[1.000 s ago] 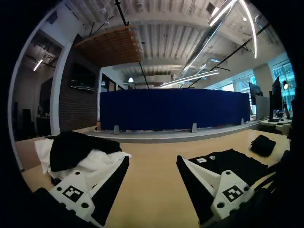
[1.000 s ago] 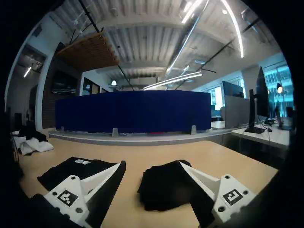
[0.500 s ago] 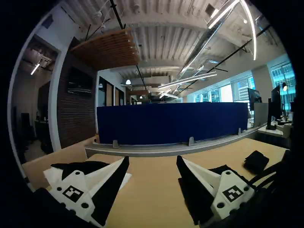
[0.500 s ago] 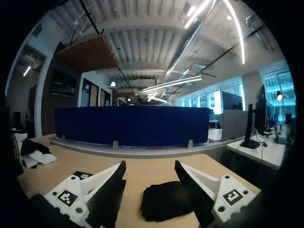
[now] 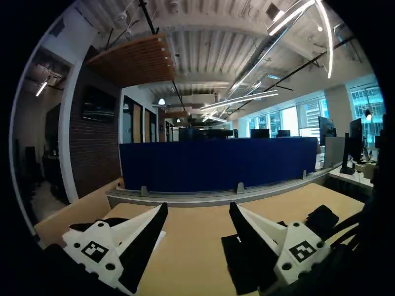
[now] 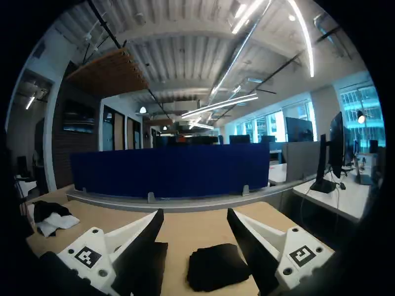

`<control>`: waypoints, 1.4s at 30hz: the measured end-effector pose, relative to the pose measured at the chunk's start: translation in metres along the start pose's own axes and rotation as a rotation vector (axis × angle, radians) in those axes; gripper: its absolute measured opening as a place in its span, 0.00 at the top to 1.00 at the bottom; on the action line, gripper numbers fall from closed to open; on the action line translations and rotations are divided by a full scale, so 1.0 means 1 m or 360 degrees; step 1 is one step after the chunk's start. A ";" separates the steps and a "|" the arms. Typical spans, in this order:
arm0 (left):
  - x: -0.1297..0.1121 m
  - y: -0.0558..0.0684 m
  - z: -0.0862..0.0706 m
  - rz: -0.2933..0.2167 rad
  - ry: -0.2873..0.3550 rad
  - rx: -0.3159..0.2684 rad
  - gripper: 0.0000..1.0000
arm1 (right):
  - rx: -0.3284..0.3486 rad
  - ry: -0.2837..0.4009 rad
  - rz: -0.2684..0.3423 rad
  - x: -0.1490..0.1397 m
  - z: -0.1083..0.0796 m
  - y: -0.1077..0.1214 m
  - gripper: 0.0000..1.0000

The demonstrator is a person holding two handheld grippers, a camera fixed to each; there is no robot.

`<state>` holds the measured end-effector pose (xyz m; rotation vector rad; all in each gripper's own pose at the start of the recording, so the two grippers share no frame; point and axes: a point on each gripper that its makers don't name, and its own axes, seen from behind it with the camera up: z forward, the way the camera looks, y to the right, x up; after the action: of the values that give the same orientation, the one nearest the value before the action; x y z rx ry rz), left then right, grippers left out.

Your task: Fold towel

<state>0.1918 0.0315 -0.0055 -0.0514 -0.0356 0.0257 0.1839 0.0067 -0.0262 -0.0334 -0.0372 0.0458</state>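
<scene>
Light wooden table (image 6: pixel 197 229), folded black towel (image 6: pixel 216 266), flat black cloth (image 6: pixel 155 269) beside it, black-and-white cloth pile (image 6: pixel 53 218) apart

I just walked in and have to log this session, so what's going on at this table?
A person works with a handheld claw in each hand. The left claw and right claw are both open, holding nothing, above the wooden table. A folded black towel lies before the right claw, a flat black towel by the left claw, and a black and white cloth pile off to the side.
</scene>
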 end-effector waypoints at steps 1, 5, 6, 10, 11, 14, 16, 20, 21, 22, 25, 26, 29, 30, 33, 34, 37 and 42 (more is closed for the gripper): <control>0.000 0.002 0.000 0.0004 -0.0007 -0.0010 0.08 | 0.0007 -0.0008 -0.0003 0.001 0.000 0.000 0.01; -0.001 0.011 0.000 0.0018 -0.0044 -0.0054 0.08 | 0.0049 -0.0044 -0.0015 0.003 0.000 -0.003 0.01; -0.001 0.013 0.000 0.0022 -0.0057 -0.0068 0.08 | 0.0066 -0.0058 -0.0020 0.003 0.000 -0.005 0.01; -0.006 0.023 0.000 0.0047 -0.0118 -0.0137 0.07 | 0.0158 -0.0136 -0.0052 -0.003 0.000 -0.016 0.01; -0.008 0.026 0.000 0.0053 -0.0133 -0.0154 0.07 | 0.0182 -0.0158 -0.0063 -0.005 -0.001 -0.019 0.01; -0.014 0.033 0.000 0.0074 -0.0185 -0.0213 0.07 | 0.0267 -0.0237 -0.0108 -0.014 -0.002 -0.029 0.01; -0.018 0.039 0.000 0.0086 -0.0222 -0.0255 0.07 | 0.0329 -0.0297 -0.0137 -0.020 -0.004 -0.037 0.01; -0.030 0.053 -0.001 0.0104 -0.0305 -0.0357 0.07 | 0.0449 -0.0417 -0.0191 -0.033 -0.009 -0.051 0.00; -0.033 0.057 -0.002 0.0109 -0.0327 -0.0386 0.07 | 0.0480 -0.0447 -0.0205 -0.037 -0.011 -0.055 0.00; -0.036 0.062 -0.003 0.0115 -0.0352 -0.0421 0.07 | 0.0517 -0.0480 -0.0223 -0.041 -0.013 -0.059 0.01; -0.047 0.074 -0.007 0.0128 -0.0423 -0.0510 0.08 | 0.0607 -0.0563 -0.0272 -0.052 -0.018 -0.070 0.00; -0.051 0.078 -0.009 0.0132 -0.0451 -0.0543 0.07 | 0.0637 -0.0592 -0.0290 -0.056 -0.020 -0.074 0.00; -0.061 0.084 -0.013 0.0131 -0.0512 -0.0601 0.07 | 0.0696 -0.0648 -0.0329 -0.065 -0.023 -0.082 0.00; -0.063 0.085 -0.013 0.0129 -0.0524 -0.0611 0.07 | 0.0710 -0.0659 -0.0337 -0.067 -0.023 -0.084 0.00; -0.066 0.086 -0.014 0.0123 -0.0543 -0.0620 0.07 | 0.0740 -0.0679 -0.0353 -0.070 -0.024 -0.090 0.00; -0.068 0.086 -0.015 0.0125 -0.0547 -0.0622 0.07 | 0.0746 -0.0682 -0.0355 -0.071 -0.024 -0.091 0.00; -0.073 0.085 -0.016 0.0138 -0.0563 -0.0626 0.07 | 0.0763 -0.0701 -0.0359 -0.076 -0.025 -0.095 0.00; -0.087 0.086 -0.019 0.0161 -0.0599 -0.0638 0.07 | 0.0781 -0.0746 -0.0378 -0.090 -0.028 -0.098 0.00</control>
<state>0.1036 0.1137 -0.0316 -0.4492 -0.4149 0.1292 0.0996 -0.0961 -0.0540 0.4731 -0.4964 -0.1766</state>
